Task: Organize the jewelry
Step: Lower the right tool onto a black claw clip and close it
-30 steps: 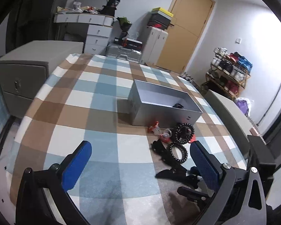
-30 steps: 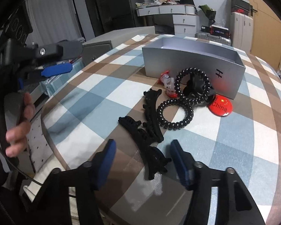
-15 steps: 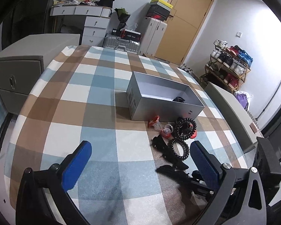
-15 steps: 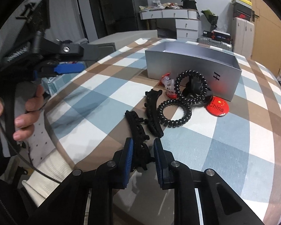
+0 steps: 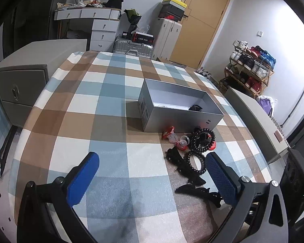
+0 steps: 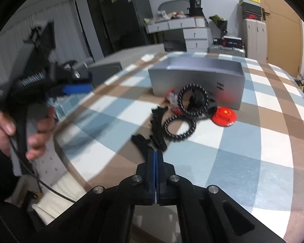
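A grey open box [image 5: 180, 109] stands mid-table on the checked cloth, with one dark item inside; it also shows in the right wrist view [image 6: 198, 83]. In front of it lie two black spiral hair ties [image 6: 180, 127], black claw clips [image 5: 178, 162], small red and clear pieces [image 5: 172, 135] and a red round China badge [image 6: 224, 116]. My right gripper [image 6: 155, 156] is shut, its blue pads pressed together on the end of a black claw clip [image 6: 140, 142]. My left gripper [image 5: 150, 176] is open and empty, above the cloth to the left of the pile.
A grey cabinet [image 5: 20, 81] stands off the table's left edge. White drawers [image 5: 103, 28], suitcases [image 5: 168, 38], a wooden door and a shoe rack [image 5: 251, 68] line the far wall. The person's hand [image 6: 8, 129] holds the left gripper at the table's left side.
My right gripper closed from wide open onto the nearest black claw clip and has risen and tilted with it. The left gripper pulled back and up a little, staying open.
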`<state>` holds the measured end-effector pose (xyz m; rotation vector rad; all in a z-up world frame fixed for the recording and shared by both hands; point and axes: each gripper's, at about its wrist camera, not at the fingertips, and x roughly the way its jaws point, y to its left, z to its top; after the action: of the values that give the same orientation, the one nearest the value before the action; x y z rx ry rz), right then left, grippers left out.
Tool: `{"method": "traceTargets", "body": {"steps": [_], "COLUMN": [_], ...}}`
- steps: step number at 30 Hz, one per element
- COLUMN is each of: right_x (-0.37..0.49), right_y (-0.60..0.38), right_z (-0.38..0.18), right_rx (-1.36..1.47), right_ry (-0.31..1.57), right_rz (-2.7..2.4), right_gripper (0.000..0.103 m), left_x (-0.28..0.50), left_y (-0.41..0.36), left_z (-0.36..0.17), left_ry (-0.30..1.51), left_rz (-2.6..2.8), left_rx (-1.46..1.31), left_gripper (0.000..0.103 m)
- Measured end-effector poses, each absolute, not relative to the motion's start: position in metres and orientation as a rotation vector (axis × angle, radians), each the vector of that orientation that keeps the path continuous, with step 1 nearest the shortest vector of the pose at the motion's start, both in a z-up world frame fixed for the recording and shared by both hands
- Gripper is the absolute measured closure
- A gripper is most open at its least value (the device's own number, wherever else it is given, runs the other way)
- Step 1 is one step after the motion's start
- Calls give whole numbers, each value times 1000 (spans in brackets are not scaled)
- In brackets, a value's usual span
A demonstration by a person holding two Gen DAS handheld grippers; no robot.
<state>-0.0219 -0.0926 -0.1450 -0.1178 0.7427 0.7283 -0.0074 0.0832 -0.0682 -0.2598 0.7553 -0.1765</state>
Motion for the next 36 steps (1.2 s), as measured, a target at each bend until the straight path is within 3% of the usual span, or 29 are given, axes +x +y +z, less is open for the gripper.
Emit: {"method": "traceTargets", "body": {"steps": [13, 18, 36], "right_x": [-17, -13, -2], "right_y": [-79, -68, -45], "right_z": [-148, -146, -156], "right_rx": [-184, -242, -456], "right_ry": [774, 766, 791], "right_rz": [787, 789, 749], "right_gripper": [97, 77, 75], "left_x": [-10, -12, -14], "left_y": [89, 89, 97], "left_z": [-73, -73, -82], "left_ry": [770, 770, 793], "left_rz": [-165, -172, -168], "left_rx": [-266, -265, -286], "left_gripper": [1, 1, 1]}}
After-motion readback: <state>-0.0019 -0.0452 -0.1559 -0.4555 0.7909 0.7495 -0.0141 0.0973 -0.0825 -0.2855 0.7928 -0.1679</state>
